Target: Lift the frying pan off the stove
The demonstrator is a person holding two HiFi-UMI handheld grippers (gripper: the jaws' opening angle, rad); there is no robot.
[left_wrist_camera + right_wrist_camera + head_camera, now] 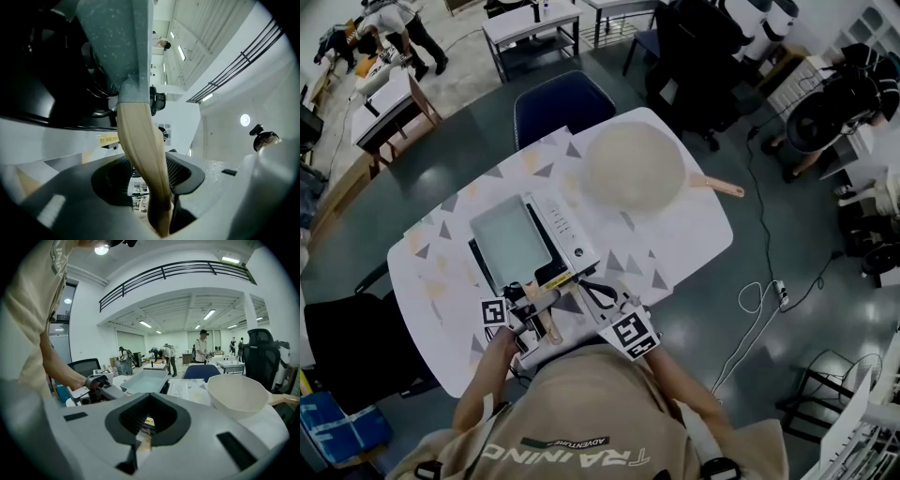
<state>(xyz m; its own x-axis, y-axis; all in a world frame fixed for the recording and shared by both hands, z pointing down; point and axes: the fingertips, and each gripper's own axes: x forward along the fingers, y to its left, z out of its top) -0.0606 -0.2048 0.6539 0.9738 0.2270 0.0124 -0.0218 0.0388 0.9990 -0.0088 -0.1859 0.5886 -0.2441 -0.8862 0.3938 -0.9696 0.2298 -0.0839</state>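
Observation:
A square grey frying pan (510,240) (145,380) sits on the white stove (568,236) in the middle of the table. Its wooden handle (551,321) (140,140) points back toward me. My left gripper (539,302) (150,183) is at that handle, and the handle runs between its wide-spread jaws with a gap showing on one side. It also shows in the right gripper view, where the left gripper (101,390) sits beside the pan. My right gripper (592,289) (145,423) rests just right of the handle at the stove's near corner, open and holding nothing.
A round cream pan (635,167) (239,394) with a wooden handle (718,186) lies on the patterned tablecloth (675,244) beyond the stove on the right. A blue chair (561,103) stands at the far side, a black chair (347,347) at the left. A cable (759,300) trails on the floor.

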